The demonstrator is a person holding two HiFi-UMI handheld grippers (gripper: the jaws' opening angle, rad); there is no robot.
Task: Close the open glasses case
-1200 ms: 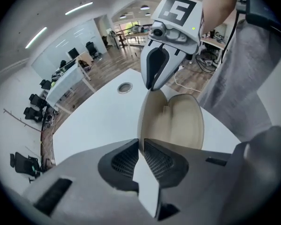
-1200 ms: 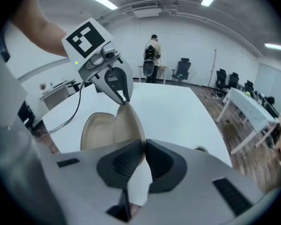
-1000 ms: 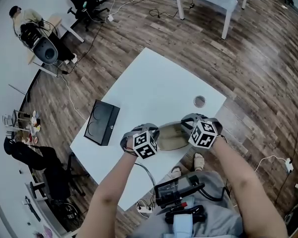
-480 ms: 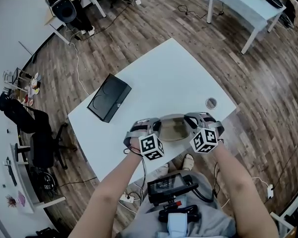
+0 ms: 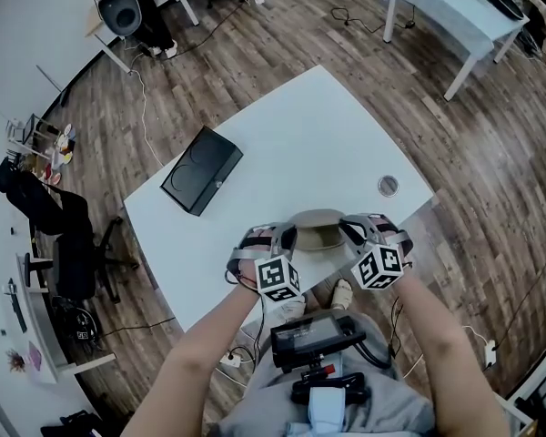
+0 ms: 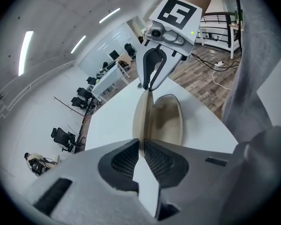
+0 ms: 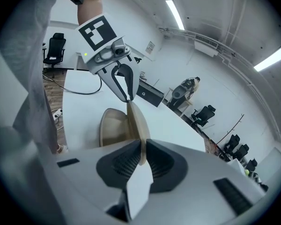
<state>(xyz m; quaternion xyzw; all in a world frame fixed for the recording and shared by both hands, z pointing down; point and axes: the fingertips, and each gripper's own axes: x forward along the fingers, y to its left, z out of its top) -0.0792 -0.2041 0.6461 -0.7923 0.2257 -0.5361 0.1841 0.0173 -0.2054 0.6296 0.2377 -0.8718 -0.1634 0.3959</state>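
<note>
You have your left gripper [image 5: 280, 238] and right gripper [image 5: 352, 229] jaws each clamped on an end of the upright lid [image 6: 141, 118] of the tan oval glasses case [image 5: 318, 232], at the near edge of the white surface [image 5: 291, 144], so closing looks half done and the next move is to swing that lid down onto the base [image 6: 167, 121].

On the white square table [image 5: 300, 126], the tan oval glasses case [image 5: 319, 229] sits at the near edge, between the left gripper [image 5: 288, 238] at its left end and the right gripper [image 5: 349, 231] at its right end, each clamped on its end. The flat black rectangular box [image 5: 201, 170] lies well apart toward the far left. The small round metal cap [image 5: 388, 186] lies near the right edge, beyond the right gripper.
</note>
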